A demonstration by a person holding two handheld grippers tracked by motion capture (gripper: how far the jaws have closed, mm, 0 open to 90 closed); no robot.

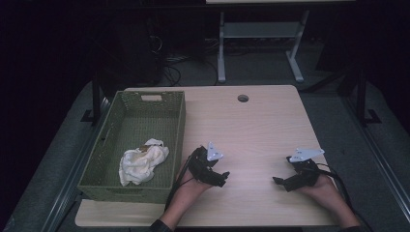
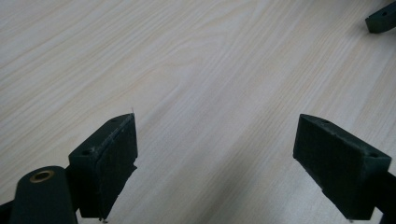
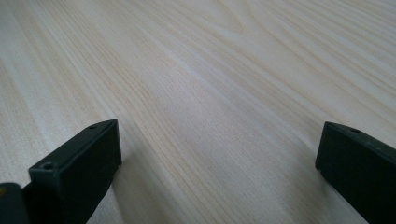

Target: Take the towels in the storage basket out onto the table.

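A crumpled cream cloth (image 1: pixel 143 163) lies in the near part of a green woven basket (image 1: pixel 112 186) at the table's left. My left gripper (image 1: pixel 223 178) rests low over the wooden table (image 1: pixel 251 130), just right of the basket, pointing right. In the left gripper view it (image 2: pixel 217 158) stands open with only bare wood between the jaws, and a black tip of the other gripper (image 2: pixel 382 19) shows at the top right. My right gripper (image 1: pixel 278 182) lies near the front right of the table, pointing left. Its jaws (image 3: pixel 217 163) are wide apart over bare wood.
The table has a round cable hole (image 1: pixel 242 98) near its far edge. Behind it, a white desk frame (image 1: pixel 261 43) and cables stand on the dark floor. A black post (image 1: pixel 95 96) rises beside the basket's far left corner.
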